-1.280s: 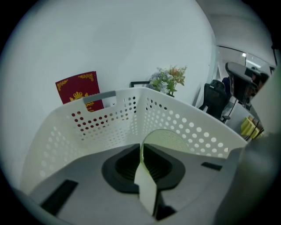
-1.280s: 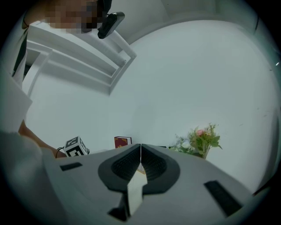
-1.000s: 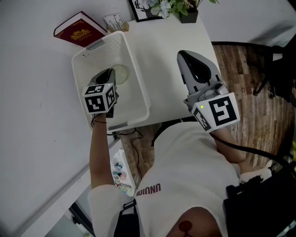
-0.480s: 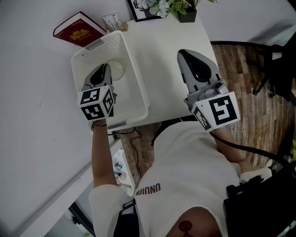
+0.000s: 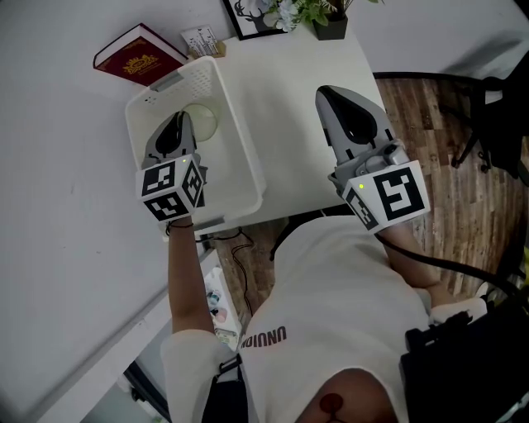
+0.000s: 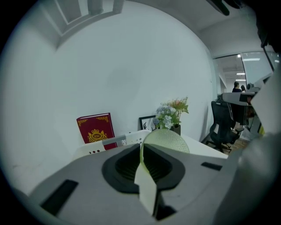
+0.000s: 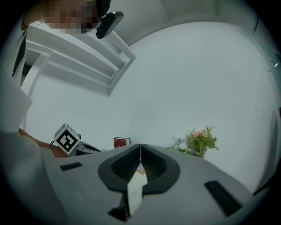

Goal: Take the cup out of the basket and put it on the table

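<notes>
A pale green cup hangs over the inside of the white basket, which stands on the white table. My left gripper is shut on the cup's rim. In the left gripper view the cup stands out past the closed jaws of the left gripper, its thin wall pinched between them. My right gripper hovers above the table to the right of the basket, shut with nothing in it. The right gripper view shows its jaws pressed together at the right gripper tip.
A red book leans against the wall behind the basket, beside a small card stand. A framed picture and a potted plant stand at the table's far edge. An office chair stands on the wooden floor to the right.
My left gripper has risen and drifted a little left, carrying the cup up with it inside the basket. The right gripper has stayed in place.
</notes>
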Available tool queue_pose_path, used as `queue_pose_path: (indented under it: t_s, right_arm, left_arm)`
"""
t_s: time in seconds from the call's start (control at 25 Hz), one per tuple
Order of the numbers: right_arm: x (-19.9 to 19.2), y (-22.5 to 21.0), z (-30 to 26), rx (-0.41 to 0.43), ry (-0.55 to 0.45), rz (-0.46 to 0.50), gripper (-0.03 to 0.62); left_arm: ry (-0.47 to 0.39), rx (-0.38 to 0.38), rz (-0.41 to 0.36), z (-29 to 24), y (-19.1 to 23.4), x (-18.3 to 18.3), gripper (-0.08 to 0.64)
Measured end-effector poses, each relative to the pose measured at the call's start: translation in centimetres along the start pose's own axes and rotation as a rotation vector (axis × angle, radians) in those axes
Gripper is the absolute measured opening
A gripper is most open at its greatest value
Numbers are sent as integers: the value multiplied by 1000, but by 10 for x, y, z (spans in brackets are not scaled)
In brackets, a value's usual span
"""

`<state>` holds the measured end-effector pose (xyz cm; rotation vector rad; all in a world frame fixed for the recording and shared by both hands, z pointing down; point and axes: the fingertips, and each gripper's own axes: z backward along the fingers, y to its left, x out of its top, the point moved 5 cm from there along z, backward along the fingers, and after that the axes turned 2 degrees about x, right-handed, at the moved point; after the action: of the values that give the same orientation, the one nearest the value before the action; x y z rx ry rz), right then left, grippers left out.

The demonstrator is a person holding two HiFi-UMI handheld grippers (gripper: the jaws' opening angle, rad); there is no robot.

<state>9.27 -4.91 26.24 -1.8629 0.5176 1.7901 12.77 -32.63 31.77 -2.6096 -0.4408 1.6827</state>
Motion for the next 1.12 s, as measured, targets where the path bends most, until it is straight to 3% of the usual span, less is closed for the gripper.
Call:
queue_pose_path:
  t_s: [0.64,1.12]
  right_arm:
    - [0,-1,5,-14,-5,2,20]
    - [-2,-7,10,-41,-6,-8,20]
  left_arm:
    - [-145,64,-39,22,-11,26,34]
    - [-216,78,-149,31,-31,50,34]
